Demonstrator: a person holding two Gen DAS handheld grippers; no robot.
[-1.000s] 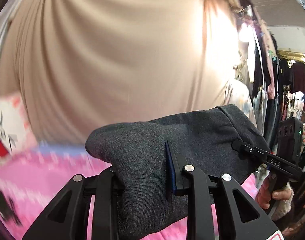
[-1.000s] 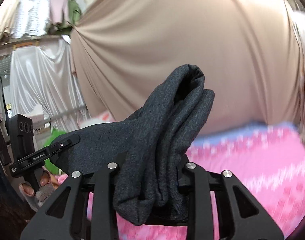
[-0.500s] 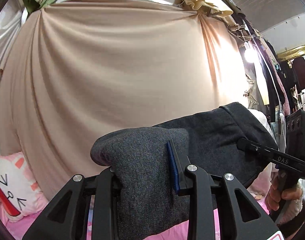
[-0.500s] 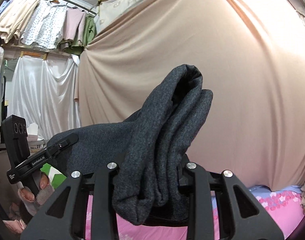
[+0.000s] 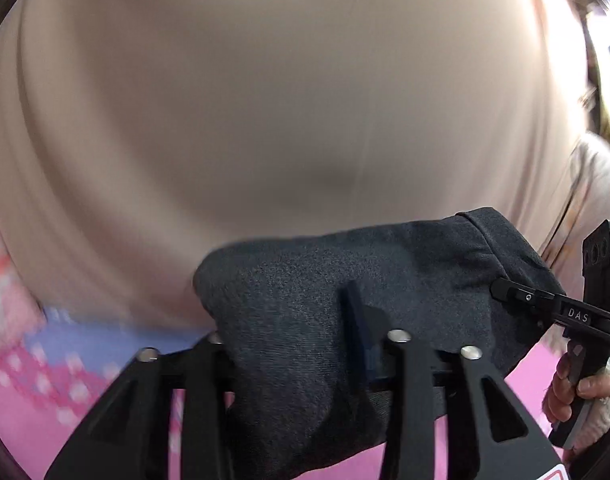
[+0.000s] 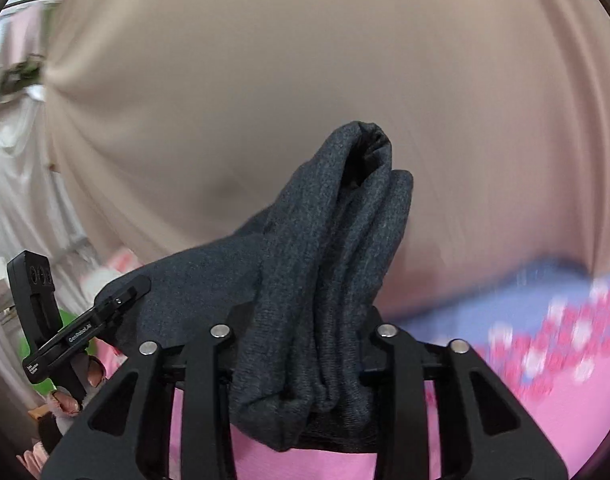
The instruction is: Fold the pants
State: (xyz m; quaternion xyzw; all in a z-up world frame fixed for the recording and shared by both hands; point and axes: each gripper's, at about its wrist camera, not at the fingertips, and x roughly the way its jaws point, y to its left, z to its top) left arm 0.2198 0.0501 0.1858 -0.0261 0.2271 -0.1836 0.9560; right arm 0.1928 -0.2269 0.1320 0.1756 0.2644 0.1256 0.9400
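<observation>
The dark grey pants point(image 5: 313, 320) hang between the two grippers, above a pink bedspread point(image 5: 33, 412) with a pale blue, white-dotted border.

In the left wrist view, the left hand-held gripper point(image 5: 301, 344) has a thick bunch of the cloth between its fingers. Its jaws have just been opening, and the cloth is still between them, filling the gap; I cannot tell if the pads still press on it. From this bunch a hemmed edge of the pants runs to the right, up to the right hand-held gripper point(image 5: 505, 292), which a hand point(image 5: 581, 392) holds near the frame edge.

In the right wrist view, the right hand-held gripper point(image 6: 305, 332) has several folded layers between its fingers, and one folded end stands up above them. These jaws have also just been opening, with the cloth between them. The lower end of the bunch hangs free over the bedspread.

Behind the pants a beige curtain point(image 6: 305, 80) fills most of both views, blurred. To the right of the cloth, the bedspread lies bare.
</observation>
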